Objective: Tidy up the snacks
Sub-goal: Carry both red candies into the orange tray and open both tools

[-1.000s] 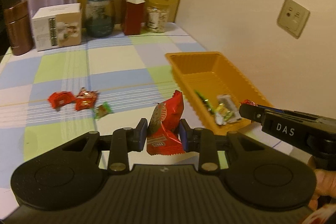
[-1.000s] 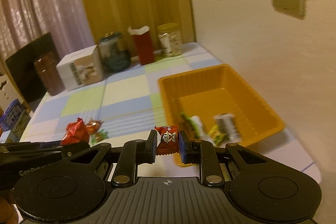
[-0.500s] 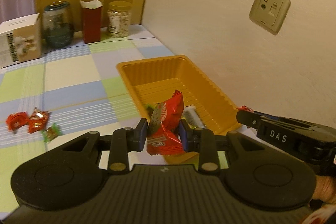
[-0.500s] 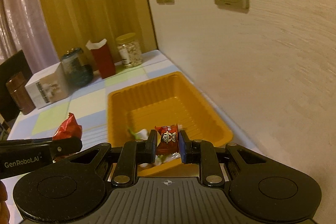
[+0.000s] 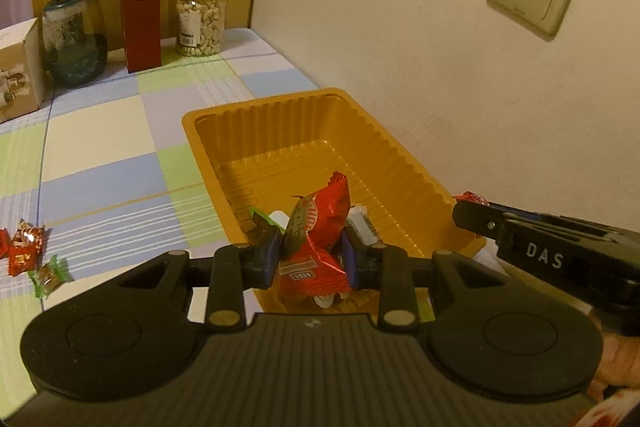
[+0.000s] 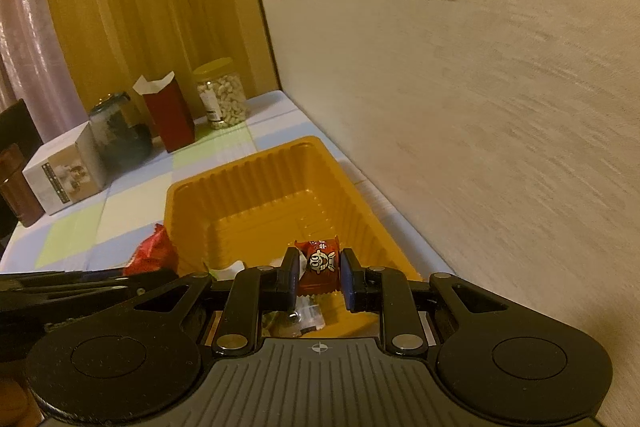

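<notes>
- Left gripper (image 5: pixel 309 259): fingers clamp the red snack pack (image 5: pixel 316 247), held over the orange tray (image 5: pixel 400 163) near end.
- Right gripper (image 6: pixel 319 281): fingers pinch a small red candy (image 6: pixel 320 265) (cartoon face), above tray wrappers.
- Loose candies (image 5: pixel 28 255) on the bench, left of the left fingers.

Left hand-held gripper (image 5: pixel 309 255) clamped on a red snack packet (image 5: pixel 316 243), held upright and tilted, over the near end of the orange plastic tray (image 5: pixel 256 143). Inside the tray, behind the packet: a green-tipped wrapper (image 5: pixel 260 217) and a white-and-dark wrapped bar (image 5: pixel 362 229), both partly hidden. Right hand-held gripper (image 5: pixel 470 203) reaching in from the right, above the tray's right rim, pinching a small red candy (image 5: pixel 472 197) at its tip. On the checked bench (image 5: pixel 100 147), far left: red wrapped candies (image 5: pixel 24 247) and a green one (image 5: pixel 48 275) just beside them. Along the back: a white box (image 5: pixel 18 71), a dark glass jar (image 5: pixel 74 37), a red open-topped carton (image 5: pixel 140 27), a jar of nuts (image 5: pixel 200 19).
</notes>
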Demonstrator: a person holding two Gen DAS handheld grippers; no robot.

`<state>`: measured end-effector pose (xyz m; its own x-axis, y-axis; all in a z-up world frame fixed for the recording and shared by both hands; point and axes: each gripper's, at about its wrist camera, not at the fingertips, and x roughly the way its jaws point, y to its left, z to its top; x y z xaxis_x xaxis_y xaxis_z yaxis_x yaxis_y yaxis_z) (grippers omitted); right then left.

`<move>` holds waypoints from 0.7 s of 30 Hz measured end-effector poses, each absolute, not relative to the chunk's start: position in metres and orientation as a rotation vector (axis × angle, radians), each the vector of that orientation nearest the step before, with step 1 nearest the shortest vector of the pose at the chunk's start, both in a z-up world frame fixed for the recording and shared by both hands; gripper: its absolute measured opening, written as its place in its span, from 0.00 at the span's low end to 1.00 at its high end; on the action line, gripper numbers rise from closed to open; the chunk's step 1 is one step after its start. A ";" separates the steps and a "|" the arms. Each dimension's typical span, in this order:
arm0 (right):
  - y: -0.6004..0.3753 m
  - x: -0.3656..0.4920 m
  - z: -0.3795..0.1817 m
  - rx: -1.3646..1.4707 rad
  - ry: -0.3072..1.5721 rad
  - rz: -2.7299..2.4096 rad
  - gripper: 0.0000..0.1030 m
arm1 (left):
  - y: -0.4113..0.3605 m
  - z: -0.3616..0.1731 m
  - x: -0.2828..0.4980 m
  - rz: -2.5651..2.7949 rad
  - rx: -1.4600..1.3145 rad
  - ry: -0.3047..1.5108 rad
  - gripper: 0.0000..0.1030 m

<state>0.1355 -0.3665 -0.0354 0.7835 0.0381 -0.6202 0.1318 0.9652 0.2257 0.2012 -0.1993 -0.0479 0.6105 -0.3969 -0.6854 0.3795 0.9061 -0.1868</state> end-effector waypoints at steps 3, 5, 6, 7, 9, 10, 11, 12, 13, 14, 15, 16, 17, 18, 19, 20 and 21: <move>-0.367 0.139 -0.040 0.269 0.676 -0.050 0.21 | -0.200 -0.052 0.204 -0.447 -0.017 0.787 0.31; -0.367 0.139 -0.042 0.271 0.679 -0.048 0.21 | -0.195 -0.053 0.202 -0.439 -0.021 0.783 0.32; -0.367 0.139 -0.043 0.272 0.681 -0.049 0.21 | -0.192 -0.053 0.201 -0.434 -0.027 0.783 0.32; -0.367 0.140 -0.043 0.273 0.683 -0.049 0.21 | -0.187 -0.053 0.200 -0.425 -0.036 0.784 0.32; -0.367 0.140 -0.045 0.277 0.686 -0.048 0.21 | -0.178 -0.053 0.196 -0.405 -0.049 0.784 0.33; -0.366 0.140 -0.045 0.278 0.687 -0.047 0.21 | -0.173 -0.052 0.195 -0.395 -0.054 0.782 0.33; -0.366 0.140 -0.045 0.278 0.688 -0.045 0.21 | -0.169 -0.053 0.193 -0.388 -0.061 0.783 0.34; -0.365 0.141 -0.045 0.278 0.688 -0.043 0.21 | -0.164 -0.053 0.191 -0.379 -0.071 0.787 0.34; -0.364 0.141 -0.045 0.279 0.688 -0.041 0.21 | -0.159 -0.053 0.189 -0.371 -0.078 0.790 0.34; -0.363 0.142 -0.045 0.280 0.688 -0.038 0.21 | -0.156 -0.054 0.188 -0.364 -0.084 0.793 0.34; -0.362 0.143 -0.045 0.282 0.687 -0.035 0.21 | -0.152 -0.054 0.186 -0.359 -0.088 0.797 0.34; -0.361 0.144 -0.045 0.283 0.686 -0.032 0.21 | -0.149 -0.055 0.185 -0.357 -0.090 0.799 0.34; -0.360 0.145 -0.044 0.283 0.685 -0.028 0.21 | -0.147 -0.055 0.183 -0.355 -0.090 0.801 0.34; -0.359 0.146 -0.044 0.284 0.684 -0.024 0.21 | -0.145 -0.055 0.182 -0.352 -0.090 0.802 0.34; -0.358 0.147 -0.044 0.286 0.683 -0.020 0.21 | -0.143 -0.055 0.181 -0.350 -0.092 0.802 0.34; -0.356 0.148 -0.043 0.289 0.682 -0.015 0.21 | -0.143 -0.056 0.181 -0.350 -0.095 0.802 0.34; -0.355 0.149 -0.043 0.293 0.680 -0.008 0.21 | -0.142 -0.056 0.180 -0.348 -0.097 0.802 0.34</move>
<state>0.1488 -0.3554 -0.0427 0.7791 0.0877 -0.6208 0.1027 0.9589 0.2643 0.1802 -0.1416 -0.0555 0.6418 -0.3412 -0.6868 0.2685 0.9389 -0.2156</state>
